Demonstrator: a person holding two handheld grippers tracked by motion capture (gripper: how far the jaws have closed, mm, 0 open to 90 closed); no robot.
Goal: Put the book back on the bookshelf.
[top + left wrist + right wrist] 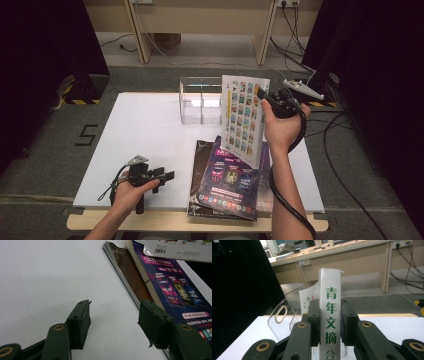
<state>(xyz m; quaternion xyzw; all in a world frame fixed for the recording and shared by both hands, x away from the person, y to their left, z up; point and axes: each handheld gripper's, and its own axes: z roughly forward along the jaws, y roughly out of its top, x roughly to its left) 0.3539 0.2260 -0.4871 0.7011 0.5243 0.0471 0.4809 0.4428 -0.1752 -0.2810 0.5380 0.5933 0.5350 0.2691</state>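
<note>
A thick white book [245,120] with rows of small coloured pictures on its cover hangs in the air over the table's right half, tilted. My right gripper [264,95] is shut on its spine [330,317], which carries green characters. Below it lie two magazines: a purple one [231,182] stacked on a brown one [200,165]. At the front left my left gripper [170,175] rests on the white board, jaws open and nothing between them; its jaws point toward the magazines [172,292].
A clear plastic box [200,100] stands at the back middle of the white board [145,135], just left of the lifted book. Black curtains flank the table. Cables run over the floor at the right, and a wooden desk stands behind.
</note>
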